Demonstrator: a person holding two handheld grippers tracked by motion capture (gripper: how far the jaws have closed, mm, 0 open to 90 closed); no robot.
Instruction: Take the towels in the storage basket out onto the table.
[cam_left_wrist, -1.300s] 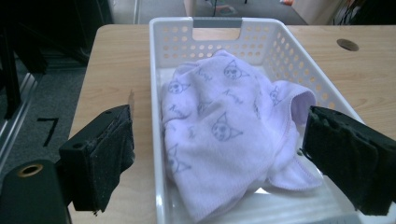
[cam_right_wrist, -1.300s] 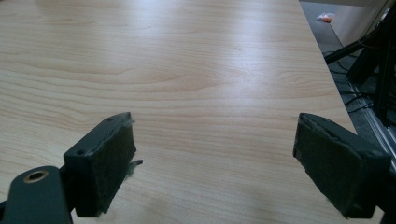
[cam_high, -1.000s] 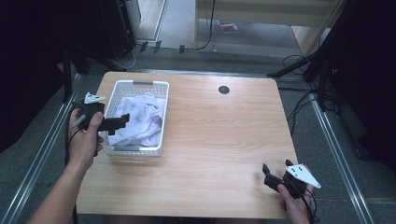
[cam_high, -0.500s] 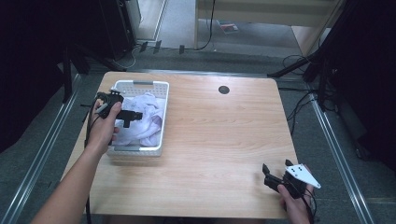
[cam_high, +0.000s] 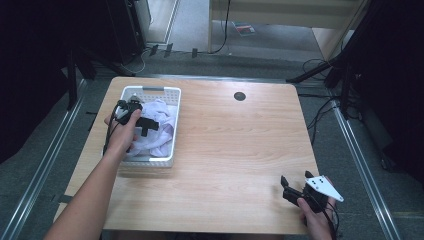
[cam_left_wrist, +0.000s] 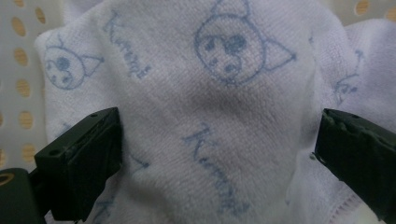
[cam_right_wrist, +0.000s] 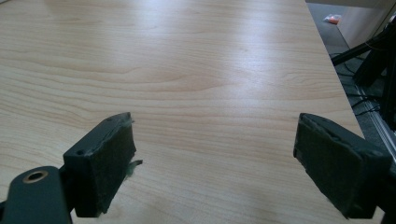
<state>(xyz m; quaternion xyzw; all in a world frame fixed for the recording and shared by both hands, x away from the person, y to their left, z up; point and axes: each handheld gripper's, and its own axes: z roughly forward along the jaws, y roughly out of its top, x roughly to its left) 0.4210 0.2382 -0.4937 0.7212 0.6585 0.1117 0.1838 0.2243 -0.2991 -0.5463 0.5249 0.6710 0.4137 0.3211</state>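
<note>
The soft white terry towel with blue cartoon prints (cam_left_wrist: 219, 121) lies bunched in the white perforated plastic basket (cam_high: 172, 95) at the wooden table's (cam_high: 240, 150) left. It looks light and limp, best pinched at the raised fold between the left gripper's (cam_left_wrist: 219, 154) spread jaws. The right gripper (cam_right_wrist: 215, 163) rests with jaws apart and nothing between them.

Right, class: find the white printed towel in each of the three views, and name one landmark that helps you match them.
High view: the towel lies in the white basket at the table's left, under the left tool.
Left gripper view: the towel lies between the open jaws.
Right gripper view: bare table, towel absent.
Shared landmark: the basket's holed wall.
</note>
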